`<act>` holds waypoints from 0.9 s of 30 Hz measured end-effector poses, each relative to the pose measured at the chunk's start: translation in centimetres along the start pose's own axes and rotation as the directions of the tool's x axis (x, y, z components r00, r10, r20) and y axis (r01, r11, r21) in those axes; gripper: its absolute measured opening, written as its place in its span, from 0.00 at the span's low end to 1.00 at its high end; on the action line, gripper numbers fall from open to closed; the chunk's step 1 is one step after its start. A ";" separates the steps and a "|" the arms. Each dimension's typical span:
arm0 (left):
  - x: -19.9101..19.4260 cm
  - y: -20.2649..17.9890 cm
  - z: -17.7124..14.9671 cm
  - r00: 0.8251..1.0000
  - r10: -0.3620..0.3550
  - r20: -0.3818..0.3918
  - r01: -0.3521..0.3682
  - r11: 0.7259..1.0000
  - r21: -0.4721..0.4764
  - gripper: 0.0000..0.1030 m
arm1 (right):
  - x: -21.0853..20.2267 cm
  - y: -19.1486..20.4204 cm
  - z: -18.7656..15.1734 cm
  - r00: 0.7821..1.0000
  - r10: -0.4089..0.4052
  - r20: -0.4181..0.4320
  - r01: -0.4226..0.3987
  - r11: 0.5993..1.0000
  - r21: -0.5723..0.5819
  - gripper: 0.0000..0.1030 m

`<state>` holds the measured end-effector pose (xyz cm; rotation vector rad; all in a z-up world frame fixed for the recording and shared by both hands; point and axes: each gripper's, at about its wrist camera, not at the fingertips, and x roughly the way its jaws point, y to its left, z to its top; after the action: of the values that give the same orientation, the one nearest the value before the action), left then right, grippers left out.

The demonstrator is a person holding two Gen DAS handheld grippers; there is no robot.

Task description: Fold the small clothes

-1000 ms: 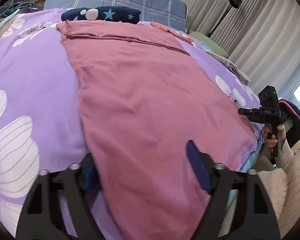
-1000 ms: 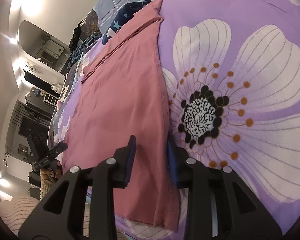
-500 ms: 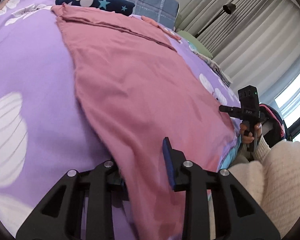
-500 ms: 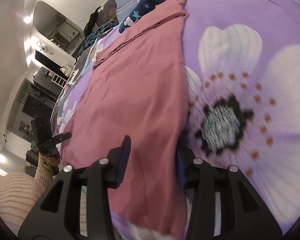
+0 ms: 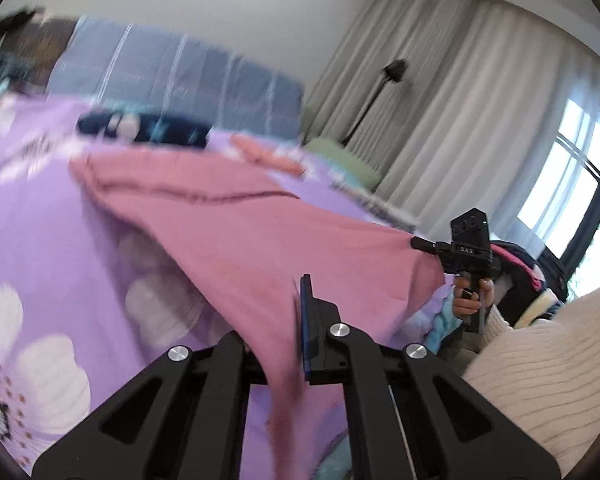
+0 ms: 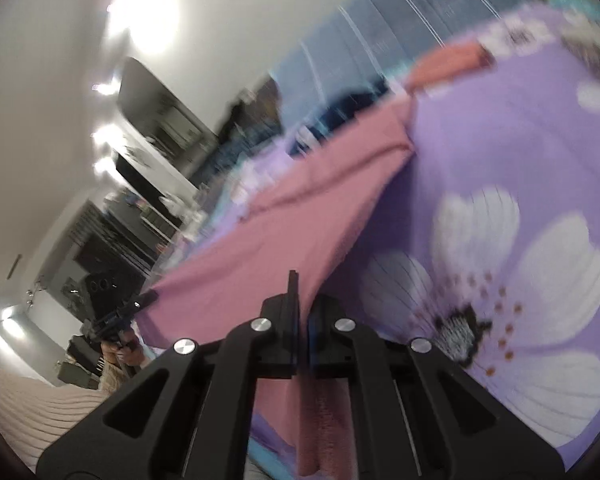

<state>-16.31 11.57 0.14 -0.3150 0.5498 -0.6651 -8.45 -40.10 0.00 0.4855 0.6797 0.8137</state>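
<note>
Cloth [image 5: 240, 256], pink, was found clamped at its near edge by both tools. The left gripper [image 5: 284, 320] was seen with its jaws pinched on one near corner, the fabric hanging below the fingers. The right gripper [image 6: 304, 320] was likewise closed tight on the other corner, a strip of cloth trailing down between its arms. The near edge was held raised off the bedspread [image 6: 500, 168], purple with white flowers, while the far end, with a seam across it, lay on the bed. Beyond it, a dark star-patterned item [image 5: 140, 130] and a blue checked pillow [image 5: 188, 76] were noted. Both views were blurred.
</note>
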 end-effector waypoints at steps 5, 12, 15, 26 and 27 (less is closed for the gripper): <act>-1.3 -2.3 -0.2 0.998 0.053 0.017 -0.054 0.996 0.069 0.04 | -3.0 3.3 0.3 0.999 0.005 0.034 -0.001 0.992 -0.123 0.04; 1.6 1.6 0.0 0.992 0.119 -0.035 -0.120 0.992 -0.028 0.03 | 1.0 0.4 0.4 0.998 -0.062 -0.028 0.062 0.998 -0.017 0.04; 2.5 2.8 1.2 0.992 0.127 -0.027 -0.128 0.991 -0.044 0.04 | 2.5 -0.5 1.9 0.998 -0.064 -0.019 0.064 0.998 0.009 0.04; 8.1 10.7 9.8 0.980 0.200 -0.023 -0.201 0.976 -0.080 0.04 | 13.2 -6.1 12.2 0.989 -0.146 -0.030 0.147 0.987 0.062 0.05; 9.0 11.5 10.5 0.976 0.214 -0.031 -0.216 0.973 -0.081 0.04 | 14.3 -6.9 13.1 0.988 -0.151 -0.034 0.153 0.986 0.072 0.05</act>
<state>1.23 15.31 0.19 -0.3219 0.6247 -0.4374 11.38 -34.70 -0.46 0.4837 0.7665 0.6544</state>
